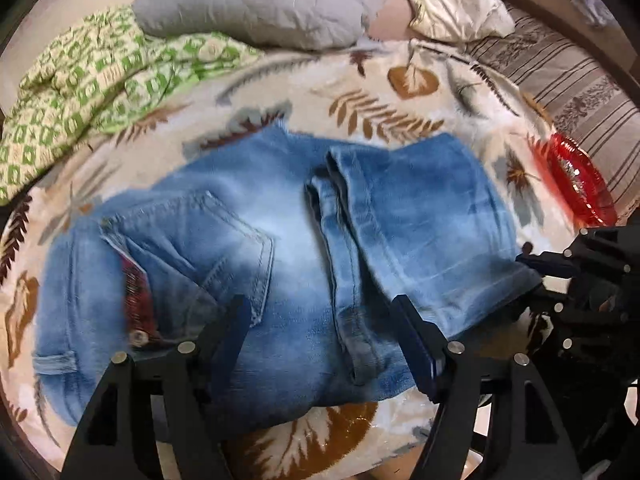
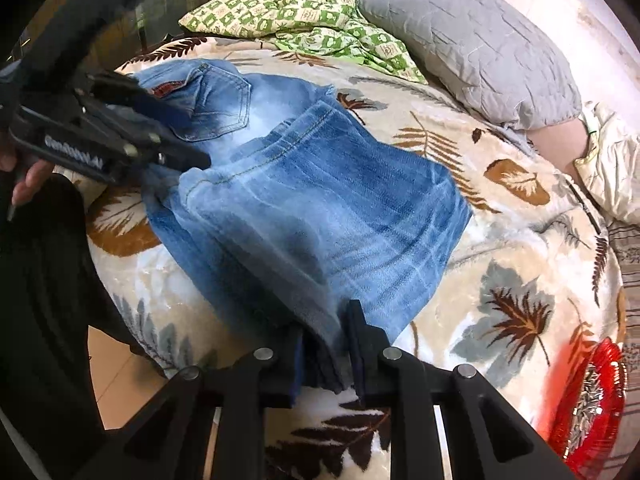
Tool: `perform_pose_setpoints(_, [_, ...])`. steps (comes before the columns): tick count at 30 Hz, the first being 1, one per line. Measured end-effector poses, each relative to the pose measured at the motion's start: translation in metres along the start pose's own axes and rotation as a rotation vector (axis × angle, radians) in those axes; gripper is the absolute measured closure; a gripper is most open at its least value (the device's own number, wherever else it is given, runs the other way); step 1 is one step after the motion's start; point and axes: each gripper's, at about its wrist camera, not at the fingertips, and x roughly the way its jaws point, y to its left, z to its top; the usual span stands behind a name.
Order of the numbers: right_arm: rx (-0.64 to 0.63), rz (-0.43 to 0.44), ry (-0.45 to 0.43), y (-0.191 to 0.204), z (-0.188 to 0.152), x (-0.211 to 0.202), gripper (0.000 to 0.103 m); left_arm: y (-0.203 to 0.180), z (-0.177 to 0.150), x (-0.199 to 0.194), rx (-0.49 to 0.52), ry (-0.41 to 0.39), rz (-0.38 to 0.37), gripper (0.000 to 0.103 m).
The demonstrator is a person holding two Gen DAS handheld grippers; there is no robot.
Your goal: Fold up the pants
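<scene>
Light blue jeans lie folded on a leaf-print blanket, back pocket to the left and the legs doubled over on the right. My left gripper hangs open just above the near edge of the jeans, with denim below its wide-apart fingers and nothing pinched. From the right wrist view it shows at the far left, held by a hand. My right gripper is shut on the near corner of the folded legs, with stacked denim layers between its pads. In the left wrist view it grips that same corner.
A green patterned quilt and a grey pillow lie behind the jeans. Near the blanket's right side sits a red glass dish. A cream garment and striped bedding are at the far right. The bed edge drops to floor.
</scene>
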Motion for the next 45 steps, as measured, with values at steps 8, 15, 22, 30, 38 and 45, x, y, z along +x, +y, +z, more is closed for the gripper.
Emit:
perform_pose_setpoints(8, [0.019, -0.067, -0.130, -0.002, 0.005, -0.037, 0.016, 0.002, 0.011, -0.014, -0.016, -0.051, 0.036, 0.019])
perform_pose_setpoints(15, [0.062, -0.040, -0.153, -0.011, 0.011, -0.044, 0.015, 0.020, 0.007, -0.029, -0.053, -0.056, 0.056, 0.019])
perform_pose_setpoints(22, [0.223, 0.052, -0.130, -0.039, 0.015, -0.028, 0.015, 0.025, 0.004, -0.033, -0.020, -0.053, -0.022, 0.019])
perform_pose_setpoints(30, [0.499, 0.231, -0.069, -0.099, 0.008, 0.002, 0.018, -0.028, 0.029, -0.002, 0.104, -0.029, -0.046, 0.019])
perform_pose_setpoints(38, [0.521, 0.295, -0.055, -0.090, -0.003, 0.002, 0.019, -0.042, 0.074, 0.007, 0.142, -0.043, -0.186, 0.019])
perform_pose_setpoints(45, [0.586, 0.354, -0.031, -0.084, -0.023, 0.011, 0.022, -0.055, 0.082, 0.026, 0.198, -0.014, -0.168, 0.019])
